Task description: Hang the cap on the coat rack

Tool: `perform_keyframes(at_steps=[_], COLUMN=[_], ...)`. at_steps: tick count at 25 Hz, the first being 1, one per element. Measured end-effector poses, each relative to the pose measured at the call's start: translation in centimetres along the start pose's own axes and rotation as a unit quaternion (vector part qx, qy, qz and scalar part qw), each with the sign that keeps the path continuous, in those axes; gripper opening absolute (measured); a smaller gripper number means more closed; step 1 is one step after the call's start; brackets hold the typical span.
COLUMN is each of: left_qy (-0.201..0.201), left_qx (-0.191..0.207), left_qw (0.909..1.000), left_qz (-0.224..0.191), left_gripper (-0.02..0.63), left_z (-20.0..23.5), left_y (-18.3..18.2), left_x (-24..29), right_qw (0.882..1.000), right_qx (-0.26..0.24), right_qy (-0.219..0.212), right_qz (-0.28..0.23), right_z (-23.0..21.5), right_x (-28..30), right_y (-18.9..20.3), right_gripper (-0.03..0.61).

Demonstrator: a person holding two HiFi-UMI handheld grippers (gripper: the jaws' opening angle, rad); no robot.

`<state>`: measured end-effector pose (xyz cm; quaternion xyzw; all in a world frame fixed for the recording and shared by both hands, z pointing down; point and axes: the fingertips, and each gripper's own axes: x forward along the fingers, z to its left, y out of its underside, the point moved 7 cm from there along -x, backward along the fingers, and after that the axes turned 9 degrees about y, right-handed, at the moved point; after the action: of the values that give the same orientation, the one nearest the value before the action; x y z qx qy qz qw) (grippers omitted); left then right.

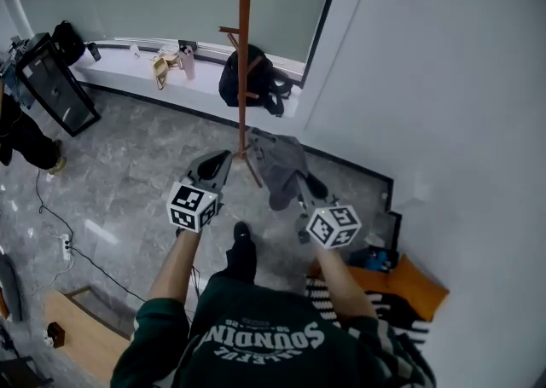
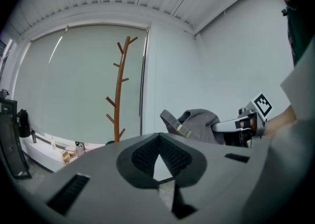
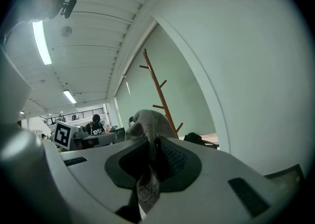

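Just short of the coat rack [image 1: 245,54], my right claw [image 1: 301,193] is pinching the grey cap [image 1: 281,169] by its edge, in the air beside the pole. My left claw [image 1: 213,171] is pressed together, empty. The pickup looks done; no peg is reached yet.

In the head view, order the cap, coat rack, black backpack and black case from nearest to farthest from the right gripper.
1. cap: held in the right gripper's fingers.
2. coat rack: just ahead, slightly left.
3. black backpack: on the ledge behind the rack.
4. black case: far left.
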<state>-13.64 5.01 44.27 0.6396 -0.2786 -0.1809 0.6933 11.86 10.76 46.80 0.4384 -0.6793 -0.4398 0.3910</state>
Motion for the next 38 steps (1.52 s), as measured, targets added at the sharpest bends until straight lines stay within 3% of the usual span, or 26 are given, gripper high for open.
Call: perform_keyframes(at_steps=[18,29,38], left_qy=[0.024,0.018,-0.022], left_qx=[-0.006,-0.031,-0.039], left_qw=[0.9996,0.9993,0.9989], left_qz=[0.011,0.010,0.015], left_gripper=[0.000,0.000,0.000], left_z=[18.8,22.2,23.2], left_y=[-3.0,-2.5,-3.0], left_x=[16.1,20.0,23.1], right_qw=[0.999,1.000,0.999], right_qx=[0.013,0.000,-0.001], right_qy=[0.035,0.014,-0.028], right_qz=[0.013,0.019,0.030], right_z=[-6.6,-9.3,-12.2], right_x=[21.2,25.4,29.1], right_y=[-5.9,-7.6,-8.5], right_gripper=[0.038,0.038,0.038])
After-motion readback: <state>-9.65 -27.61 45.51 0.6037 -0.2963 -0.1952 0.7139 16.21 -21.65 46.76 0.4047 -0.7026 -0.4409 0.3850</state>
